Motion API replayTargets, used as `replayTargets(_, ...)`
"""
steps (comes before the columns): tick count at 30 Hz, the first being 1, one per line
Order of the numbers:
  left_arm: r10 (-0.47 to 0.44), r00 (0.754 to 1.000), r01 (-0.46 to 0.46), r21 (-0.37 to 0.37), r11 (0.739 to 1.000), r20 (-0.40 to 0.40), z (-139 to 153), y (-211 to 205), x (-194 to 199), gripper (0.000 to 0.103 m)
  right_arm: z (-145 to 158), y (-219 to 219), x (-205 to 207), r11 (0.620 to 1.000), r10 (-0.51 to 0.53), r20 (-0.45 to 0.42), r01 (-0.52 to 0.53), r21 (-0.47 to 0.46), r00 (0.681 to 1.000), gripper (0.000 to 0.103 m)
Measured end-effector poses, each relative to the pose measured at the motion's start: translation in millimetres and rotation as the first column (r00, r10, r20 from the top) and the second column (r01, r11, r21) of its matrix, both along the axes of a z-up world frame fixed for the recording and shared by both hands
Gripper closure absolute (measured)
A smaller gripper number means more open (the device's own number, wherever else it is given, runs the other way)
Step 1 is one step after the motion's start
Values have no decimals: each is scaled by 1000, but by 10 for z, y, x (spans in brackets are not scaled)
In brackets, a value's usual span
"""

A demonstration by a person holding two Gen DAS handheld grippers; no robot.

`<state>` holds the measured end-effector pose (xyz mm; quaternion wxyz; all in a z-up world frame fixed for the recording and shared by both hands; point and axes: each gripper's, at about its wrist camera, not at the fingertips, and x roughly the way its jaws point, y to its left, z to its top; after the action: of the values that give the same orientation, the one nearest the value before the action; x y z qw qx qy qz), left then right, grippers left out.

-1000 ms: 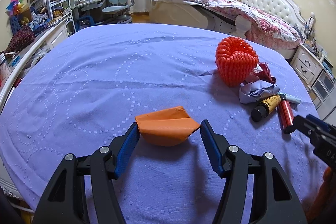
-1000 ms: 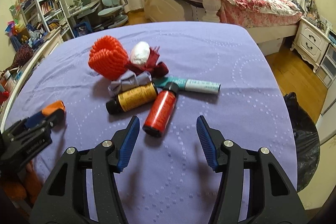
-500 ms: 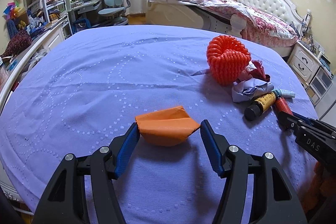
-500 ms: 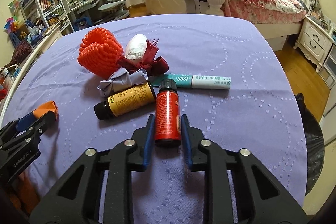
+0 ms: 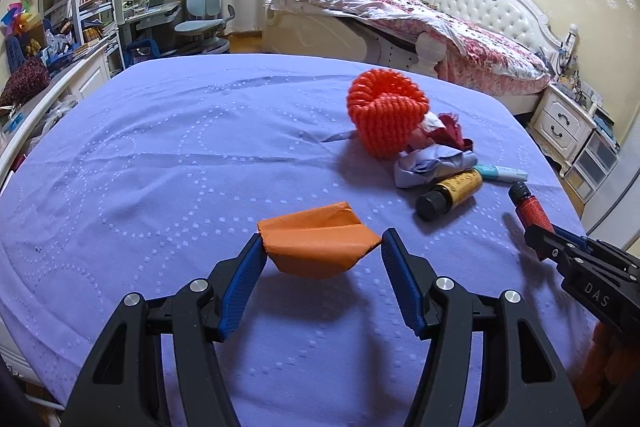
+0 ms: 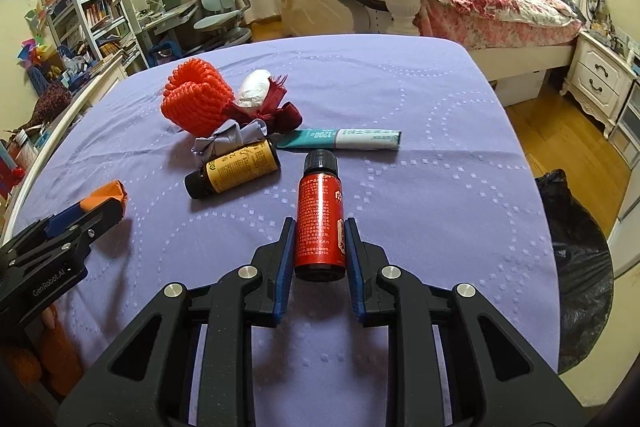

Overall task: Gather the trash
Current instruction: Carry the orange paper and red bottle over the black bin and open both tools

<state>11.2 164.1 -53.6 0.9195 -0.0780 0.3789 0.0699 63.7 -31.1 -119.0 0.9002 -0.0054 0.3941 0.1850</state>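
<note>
**Now: red bottle gripped, orange wrapper carried, bag off to the right**

Broadly, the purple-covered surface [image 6: 440, 195] fills both views, and a black trash bag [image 6: 576, 267] sits off its right edge, low beside it. Near the middle lies the remaining pile: an orange foam net [image 6: 196, 99], a dark red cloth scrap [image 6: 284, 113], a crumpled grey wrapper [image 6: 232, 141], a teal tube [image 6: 344, 139] and a yellow-labelled bottle [image 6: 240, 169].

The right gripper [image 6: 320, 251] has just been closing, and its jaws now pinch the red bottle [image 6: 320, 215] near its base, the cap pointing away. The left gripper [image 5: 322, 269] stands half-wide, its jaws holding a folded orange wrapper [image 5: 318, 247] by its two ends.

To do the carry well, I would lift the bottle clear of the cloth first, then swing right toward the bag. A round bottle gripped low may pivot or slip, so keep the squeeze firm and the move smooth, releasing only above the bag's mouth.
</note>
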Motion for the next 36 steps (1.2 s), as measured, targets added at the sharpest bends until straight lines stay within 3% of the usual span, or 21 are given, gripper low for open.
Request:
replayTargets(10,-76,997,75,10,997,24,118,-435,-48,42,100,-395,-141,998,-45,37,44,34,998,80)
replayTargets(19,-199,978,198,20,980,58,241,-1056,30,42,194,-989,-232,987,-158,87,155,46,983,80)
replayTargets(36,-461,885,458,52,887,67,220,-2475,377,42,-3,-2149,-195,927,-376,81,374,37,923,80)
